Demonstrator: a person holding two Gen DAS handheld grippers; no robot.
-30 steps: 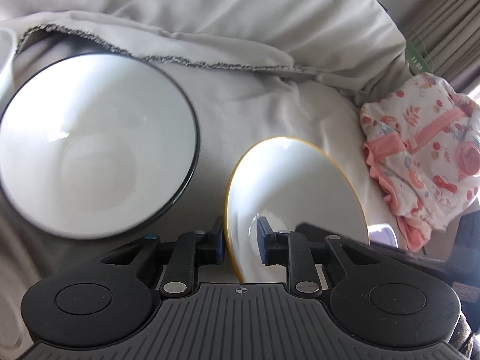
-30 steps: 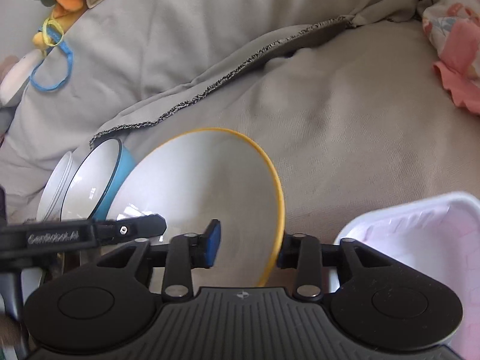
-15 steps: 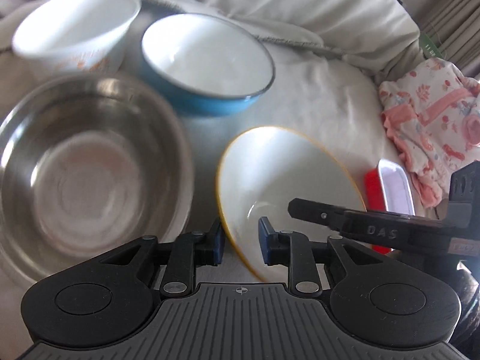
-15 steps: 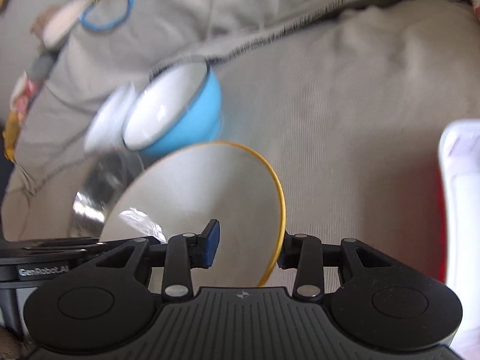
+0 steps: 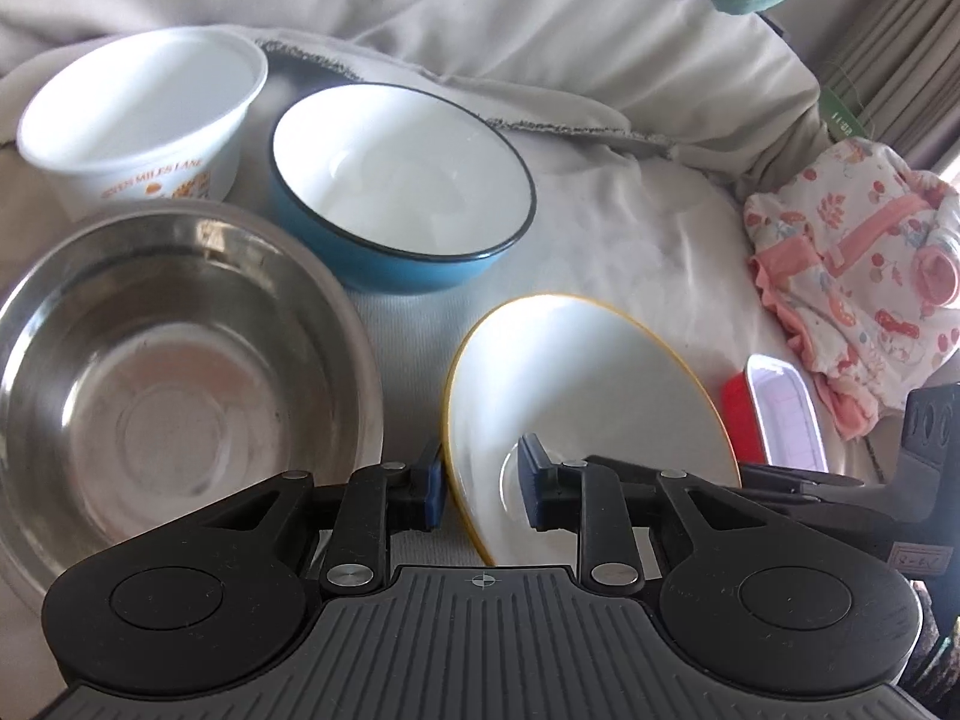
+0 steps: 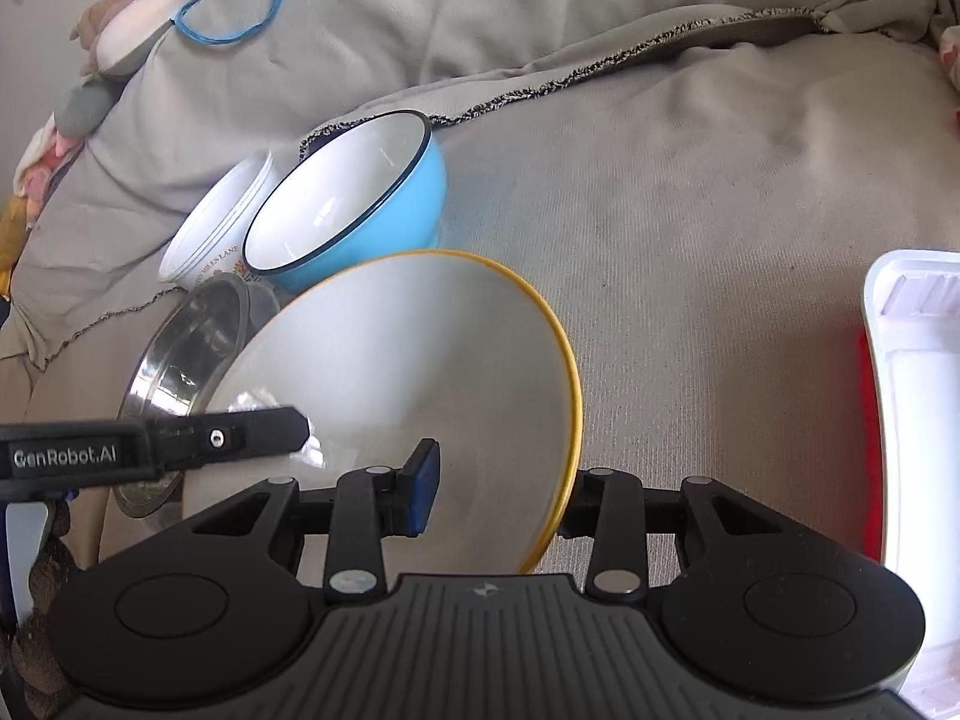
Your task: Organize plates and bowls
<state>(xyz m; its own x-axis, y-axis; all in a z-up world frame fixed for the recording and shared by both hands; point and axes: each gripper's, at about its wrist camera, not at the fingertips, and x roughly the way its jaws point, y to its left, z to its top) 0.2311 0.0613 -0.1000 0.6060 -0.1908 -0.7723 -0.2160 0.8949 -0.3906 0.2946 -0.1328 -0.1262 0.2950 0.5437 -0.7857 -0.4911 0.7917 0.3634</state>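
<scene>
Left gripper [image 5: 480,489]: jaws opening, rim of yellow-rimmed bowl [image 5: 591,396] between them, pads apparently off it | Right gripper [image 6: 498,495]: closed on opposite rim, bowl held tilted above grey sheet [image 6: 690,210] | Nearby: steel bowl [image 5: 156,372] just beside, blue bowl [image 5: 402,180], white printed bowl [image 5: 144,114] behind.

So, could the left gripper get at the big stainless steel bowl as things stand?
Probably not right away: the left gripper straddles the rim of the yellow-rimmed white bowl, jaws opening. Once clear, the steel bowl sits beside it, uncovered and empty.
</scene>
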